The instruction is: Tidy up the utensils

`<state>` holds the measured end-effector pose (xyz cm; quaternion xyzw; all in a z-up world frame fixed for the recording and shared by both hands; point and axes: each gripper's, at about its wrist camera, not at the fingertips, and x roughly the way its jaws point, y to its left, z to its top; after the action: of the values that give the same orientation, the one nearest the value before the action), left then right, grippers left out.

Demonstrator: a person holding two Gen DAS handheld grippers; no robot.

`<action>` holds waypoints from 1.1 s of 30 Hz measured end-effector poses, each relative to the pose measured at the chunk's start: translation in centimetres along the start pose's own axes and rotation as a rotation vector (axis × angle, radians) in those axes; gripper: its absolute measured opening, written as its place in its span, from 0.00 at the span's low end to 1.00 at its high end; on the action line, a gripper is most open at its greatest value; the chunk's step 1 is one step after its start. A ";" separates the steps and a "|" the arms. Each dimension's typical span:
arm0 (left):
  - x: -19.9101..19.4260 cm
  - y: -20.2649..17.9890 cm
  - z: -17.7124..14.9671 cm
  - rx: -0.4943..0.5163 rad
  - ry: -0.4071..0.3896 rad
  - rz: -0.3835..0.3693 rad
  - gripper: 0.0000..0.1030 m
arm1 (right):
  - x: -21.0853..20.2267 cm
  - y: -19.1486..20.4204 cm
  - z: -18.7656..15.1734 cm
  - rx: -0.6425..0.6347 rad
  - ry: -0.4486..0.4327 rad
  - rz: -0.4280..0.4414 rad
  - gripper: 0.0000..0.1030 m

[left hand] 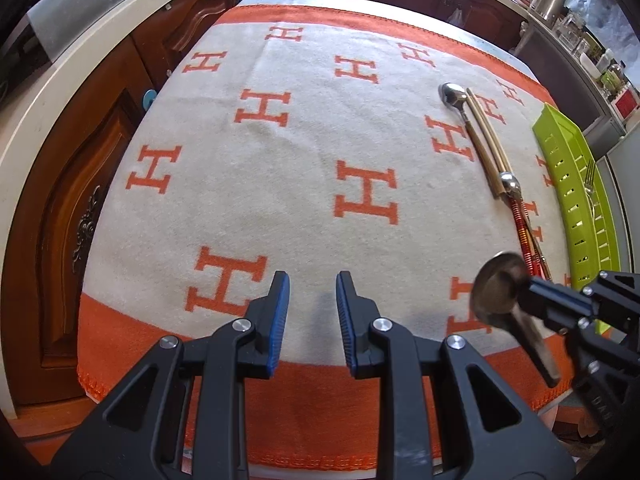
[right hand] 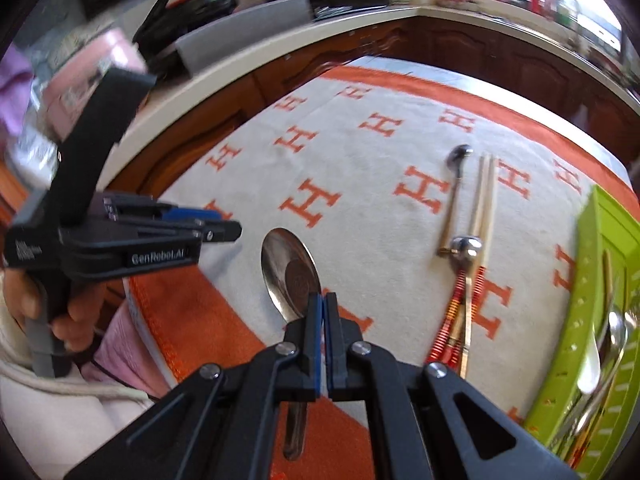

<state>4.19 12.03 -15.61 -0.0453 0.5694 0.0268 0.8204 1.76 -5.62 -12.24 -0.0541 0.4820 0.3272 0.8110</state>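
Gleaming, a steel spoon (right hand: 290, 276) shows a dark-tarnished bowl.

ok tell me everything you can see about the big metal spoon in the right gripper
The large shiny metal spoon has a broad oval bowl and a flat handle. The right gripper is shut on its neck just below the bowl, holding it off the orange and cream blanket, bowl pointing away from the gripper and handle trailing back beneath it. Nothing else touches it.
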 end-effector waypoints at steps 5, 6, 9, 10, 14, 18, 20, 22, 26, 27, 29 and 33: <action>-0.5 -3.1 1.8 0.068 -0.021 -0.037 0.20 | -3.5 -3.4 -0.4 0.172 -0.076 -0.050 0.00; -0.5 -3.8 2.5 0.078 -0.026 -0.049 0.20 | -4.3 -4.4 -0.5 0.213 -0.090 -0.069 0.00; -0.2 -5.7 5.1 0.088 -0.036 -0.079 0.20 | -6.7 -7.4 -1.0 0.333 -0.138 -0.129 0.00; 0.0 -6.4 6.2 0.086 -0.041 -0.084 0.20 | -7.4 -8.3 -1.1 0.366 -0.154 -0.148 0.00; 2.1 -8.6 10.3 0.070 -0.040 -0.102 0.20 | -10.1 -12.1 -1.8 0.490 -0.224 -0.223 0.00; 4.7 -11.1 13.1 0.065 -0.030 -0.077 0.20 | -11.6 -15.3 -2.7 0.581 -0.267 -0.256 0.00; 5.9 -12.2 14.2 0.056 -0.019 -0.063 0.21 | -11.8 -16.4 -3.2 0.617 -0.277 -0.264 0.00; 6.9 -13.3 15.0 0.060 -0.015 -0.048 0.22 | -11.9 -17.4 -3.8 0.646 -0.281 -0.266 0.00; 8.3 -14.9 16.2 0.060 -0.035 0.004 0.42 | -11.9 -18.8 -4.9 0.685 -0.285 -0.270 0.00; 8.5 -15.1 16.3 0.059 -0.044 0.027 0.42 | -11.8 -19.1 -5.2 0.694 -0.286 -0.268 0.00; 9.1 -15.5 16.7 0.060 -0.059 0.068 0.42 | -11.9 -19.5 -5.6 0.706 -0.286 -0.269 0.00; 10.4 -15.8 17.1 0.055 -0.053 0.104 0.42 | -11.7 -20.3 -5.9 0.723 -0.289 -0.279 0.01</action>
<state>25.28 -1.96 -18.70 0.0079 0.5494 0.0549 0.8337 5.40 -29.42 -10.38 0.2162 0.4351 0.0280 0.8736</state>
